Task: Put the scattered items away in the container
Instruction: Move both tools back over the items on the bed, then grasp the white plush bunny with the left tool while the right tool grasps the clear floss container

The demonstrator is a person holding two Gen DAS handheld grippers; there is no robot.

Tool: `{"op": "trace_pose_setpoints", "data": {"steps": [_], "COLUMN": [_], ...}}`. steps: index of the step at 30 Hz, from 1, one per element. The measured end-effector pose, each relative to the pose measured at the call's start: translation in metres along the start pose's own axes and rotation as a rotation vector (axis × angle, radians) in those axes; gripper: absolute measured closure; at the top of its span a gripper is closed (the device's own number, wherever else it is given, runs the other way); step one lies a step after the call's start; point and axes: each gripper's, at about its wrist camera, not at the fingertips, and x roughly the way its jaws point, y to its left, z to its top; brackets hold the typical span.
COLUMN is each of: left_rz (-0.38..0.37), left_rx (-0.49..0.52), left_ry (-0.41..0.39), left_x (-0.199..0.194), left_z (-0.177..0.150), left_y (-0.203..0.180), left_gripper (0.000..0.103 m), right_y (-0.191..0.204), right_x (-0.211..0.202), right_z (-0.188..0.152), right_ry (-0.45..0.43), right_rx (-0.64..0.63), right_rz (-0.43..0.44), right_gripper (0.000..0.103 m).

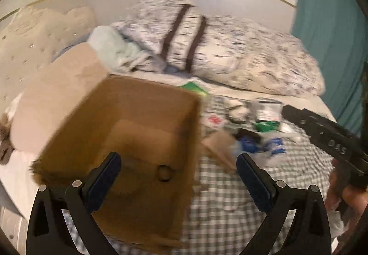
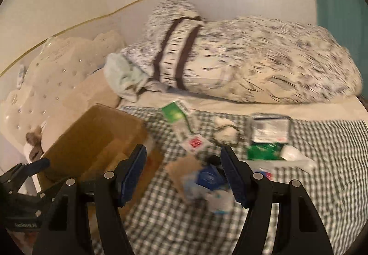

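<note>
The right gripper [image 2: 184, 172], jaws apart and empty, hangs nearer to the scattered items [image 2: 214, 176] on the checked cloth [image 2: 322, 174], while the open left gripper [image 1: 179, 176] hangs over the cardboard box [image 1: 128, 121] to their left.

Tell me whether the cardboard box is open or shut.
Open. The cardboard box shows its bare inner floor and walls from above, with no flaps covering it; one small dark ring lies inside.

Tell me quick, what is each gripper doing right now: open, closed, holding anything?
Left gripper: open, holding nothing, above the cardboard box.
Right gripper: open, holding nothing, above the scattered items.
</note>
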Motion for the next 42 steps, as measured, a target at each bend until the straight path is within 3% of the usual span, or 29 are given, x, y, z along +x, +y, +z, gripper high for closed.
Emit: {"op": "trace_pose_setpoints", "data": {"steps": [5,11,22,29,35,42], "left_rz": [-0.078,-0.082,-0.096,-0.123,-0.132,-0.101], "left_rx": [0.055,0.139,0.137,0.079,0.089,0.097], "left_ry": [0.038,0.094,0.174,0.243,0.268,0.244], "left_x": [0.023,0.056,0.113,0.149,0.172,0.188], "left_z": [-0.009,-0.028,-0.047,-0.054,-0.06,-0.06], "left_y": [-0.055,-0.098,-0.123,-0.14,-0.153,-0.153], "left_gripper": [0.0,0.0,0.0,0.0,0.0,0.0], "right_y": [-0.039,-0.084,-0.13,-0.147,-0.161,-0.16], "right_x": [-0.013,-0.011,0.017,0.034,0.047,0.059], "right_z": [-0.018,-0.045,-0.073,-0.075,-0.079,-0.077], "right_ry": [0.003,0.037,0.117,0.144,0.161,0.163], "right_rx": [0.027,0.06,0.113,0.133,0.143,0.146], "right_rz": [-0.048,-0.097,-0.127,-0.142,-0.164,-0.13], "right_gripper": [0.036,0.036,0.036,0.036,0.036,0.036]}}
